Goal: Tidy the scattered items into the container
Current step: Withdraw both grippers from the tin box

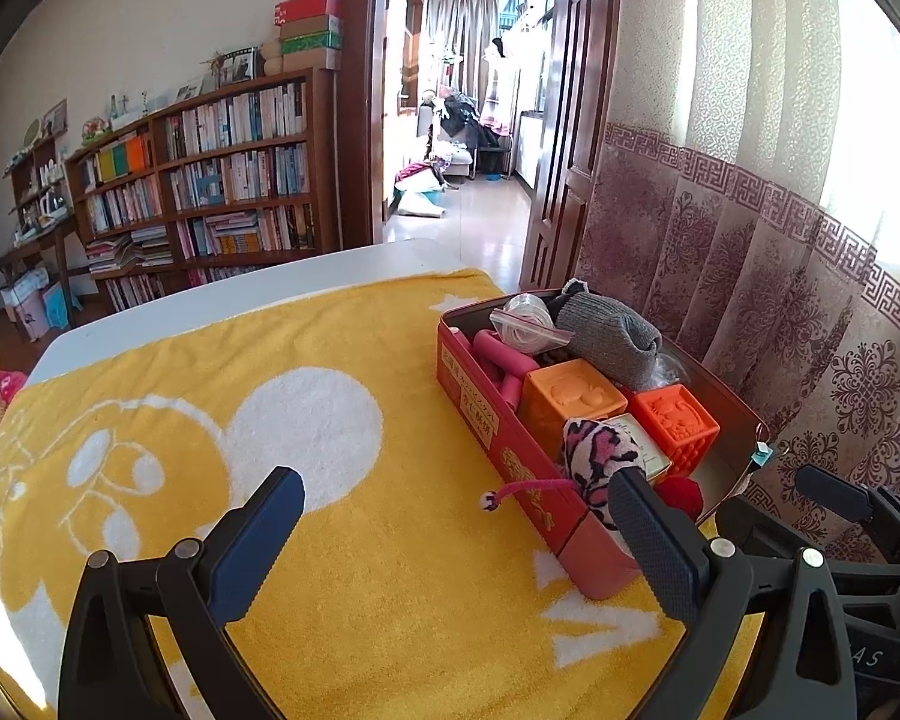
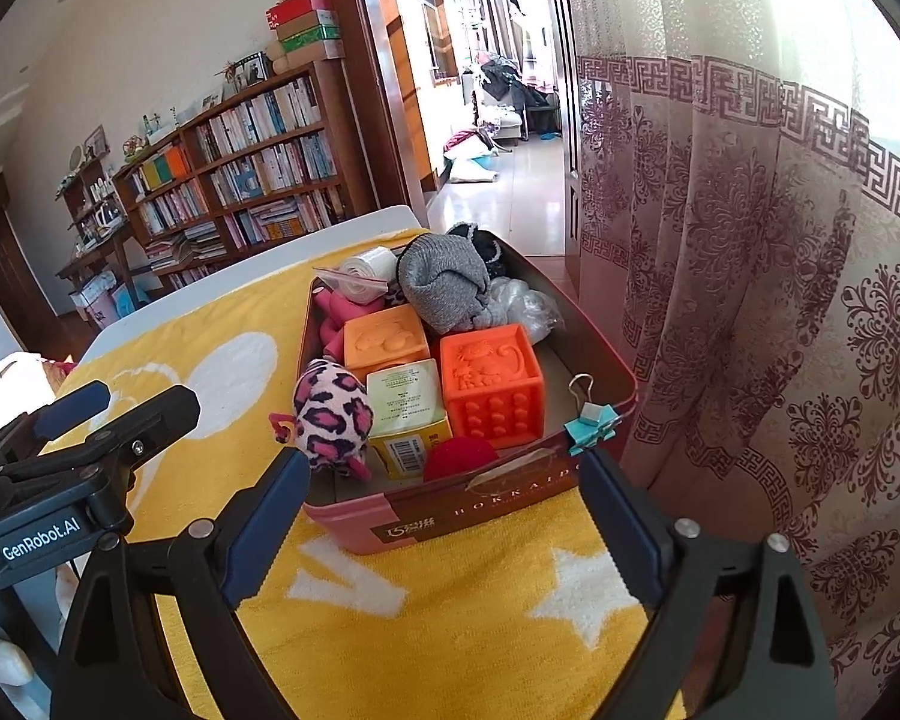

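Yellow terry towel (image 1: pixel 342 540) with a white cartoon print covers a white table (image 1: pixel 306 273), its left half lying bare. A red rectangular tin (image 2: pixel 498 501) sits at the towel's right side, close to a patterned curtain (image 2: pixel 750 300). Packed inside are a light-orange embossed cube (image 2: pixel 386 341), a deeper orange cube (image 2: pixel 491 384), a grey knitted sock (image 2: pixel 447 285), a small yellow carton (image 2: pixel 408 414), a red ball (image 2: pixel 459 457) and a clear zip bag (image 2: pixel 360 276). A pink leopard-print plush mouse (image 2: pixel 330 414) rests at the tin's near left corner, its tail (image 1: pixel 513 489) hanging over the rim. A teal binder clip (image 2: pixel 591 423) grips the near right rim. The left gripper (image 1: pixel 456 516) is spread wide over the towel, holding nothing, its right finger beside the mouse. The right gripper (image 2: pixel 444 492) is equally wide and empty, straddling the tin's near wall.
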Demonstrator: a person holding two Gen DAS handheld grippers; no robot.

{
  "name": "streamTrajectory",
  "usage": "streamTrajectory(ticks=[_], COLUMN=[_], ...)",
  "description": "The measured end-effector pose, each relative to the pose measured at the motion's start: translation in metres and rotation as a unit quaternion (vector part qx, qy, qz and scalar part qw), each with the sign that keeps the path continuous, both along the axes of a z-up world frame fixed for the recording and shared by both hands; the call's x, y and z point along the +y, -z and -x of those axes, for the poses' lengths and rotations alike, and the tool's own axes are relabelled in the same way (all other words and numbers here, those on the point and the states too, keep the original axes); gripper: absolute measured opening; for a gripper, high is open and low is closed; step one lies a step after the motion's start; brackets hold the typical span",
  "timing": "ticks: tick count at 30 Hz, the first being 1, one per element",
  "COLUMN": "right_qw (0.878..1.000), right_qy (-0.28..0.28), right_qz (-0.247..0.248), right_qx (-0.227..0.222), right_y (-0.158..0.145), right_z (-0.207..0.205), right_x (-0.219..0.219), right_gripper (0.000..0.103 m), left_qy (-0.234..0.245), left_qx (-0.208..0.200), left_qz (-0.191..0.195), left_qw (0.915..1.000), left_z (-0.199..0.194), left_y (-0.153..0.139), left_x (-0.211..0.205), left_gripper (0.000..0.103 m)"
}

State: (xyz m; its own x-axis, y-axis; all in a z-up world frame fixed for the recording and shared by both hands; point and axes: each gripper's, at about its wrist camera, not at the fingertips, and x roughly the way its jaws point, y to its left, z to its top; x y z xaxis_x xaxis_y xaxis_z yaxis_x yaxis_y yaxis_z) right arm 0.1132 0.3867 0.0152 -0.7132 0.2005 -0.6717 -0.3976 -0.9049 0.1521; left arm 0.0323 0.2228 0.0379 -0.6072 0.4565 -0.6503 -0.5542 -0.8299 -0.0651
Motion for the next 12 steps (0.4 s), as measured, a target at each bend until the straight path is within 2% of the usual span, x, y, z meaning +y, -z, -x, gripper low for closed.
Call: streamTrajectory(ticks=[6, 12], right_qw=[1.000, 1.000], right_qy=[0.011, 0.019], right_qz=[-0.005, -0.009], right_qx=[-0.003, -0.004], right_y=[0.0028, 0.0018], right_z=[-0.0032, -0.0038], right_x=[0.0062, 0.0075], right_gripper=[0.095, 0.096], left_qy=[0.002, 0.007], left_qx=[0.000, 0.008], left_qz=[0.023, 0.022], left_qw=[0.9997, 0.9997], left_z=[0.0001, 0.0005], left_y=[0.0059, 0.0104], left_x=[0.0080, 0.0058], left_gripper=[0.102, 0.102])
